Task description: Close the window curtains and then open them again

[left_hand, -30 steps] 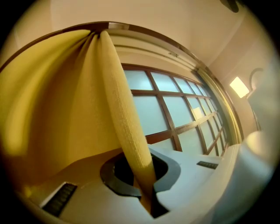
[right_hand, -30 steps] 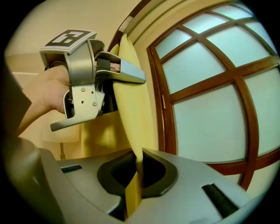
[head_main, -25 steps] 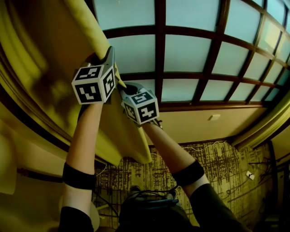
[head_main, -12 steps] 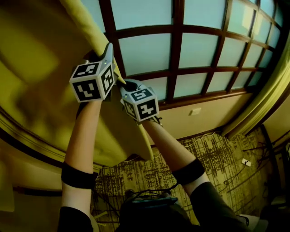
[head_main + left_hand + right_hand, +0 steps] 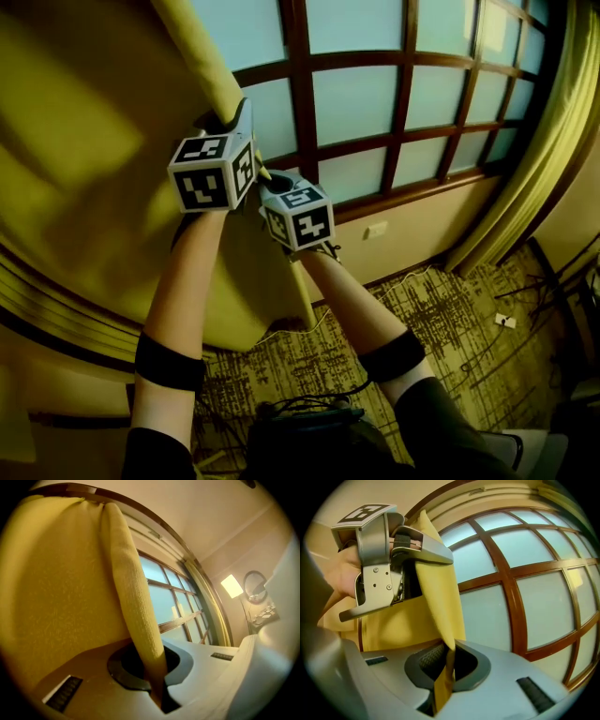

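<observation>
Clamping curtain edge (image 5: 204, 58), left gripper (image 5: 234, 116), right gripper (image 5: 273, 180)

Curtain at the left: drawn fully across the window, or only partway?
Only partway. The curtain edge, pinched by the left gripper and right gripper, leaves most of the window bare.

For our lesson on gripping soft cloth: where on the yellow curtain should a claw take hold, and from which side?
Take the curtain by its free edge beside the window, coming from the room side, one jaw on each face. That edge hangs as a narrow fold, thin enough to pinch. The left claw and right claw are shut on it there.
</observation>
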Available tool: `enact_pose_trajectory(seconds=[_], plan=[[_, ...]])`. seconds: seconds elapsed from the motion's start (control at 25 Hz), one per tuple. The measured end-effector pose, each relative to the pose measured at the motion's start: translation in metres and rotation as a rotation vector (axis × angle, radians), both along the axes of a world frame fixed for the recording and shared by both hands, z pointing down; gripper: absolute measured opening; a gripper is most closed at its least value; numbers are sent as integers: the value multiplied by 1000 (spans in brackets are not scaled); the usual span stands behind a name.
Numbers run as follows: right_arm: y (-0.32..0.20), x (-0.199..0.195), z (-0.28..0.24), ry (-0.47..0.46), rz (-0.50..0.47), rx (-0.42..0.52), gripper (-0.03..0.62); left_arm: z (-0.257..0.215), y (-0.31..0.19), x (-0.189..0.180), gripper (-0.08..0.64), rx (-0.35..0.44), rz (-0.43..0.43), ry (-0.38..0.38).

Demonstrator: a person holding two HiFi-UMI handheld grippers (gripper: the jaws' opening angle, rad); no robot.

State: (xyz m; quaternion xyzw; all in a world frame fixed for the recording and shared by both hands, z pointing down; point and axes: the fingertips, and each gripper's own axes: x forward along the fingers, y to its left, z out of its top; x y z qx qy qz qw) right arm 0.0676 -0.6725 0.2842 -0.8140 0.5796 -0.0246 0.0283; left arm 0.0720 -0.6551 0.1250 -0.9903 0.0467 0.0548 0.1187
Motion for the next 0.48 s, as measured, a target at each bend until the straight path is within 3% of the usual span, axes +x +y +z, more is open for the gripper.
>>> enact_pose_trajectory(seconds=[0.16, 0.48], plan=[[40, 34, 0, 10, 62, -8, 21, 0, 42, 30, 10, -54, 50, 27], [95, 72, -6, 25, 86, -10, 21, -5, 97, 66, 10, -29, 122, 15]])
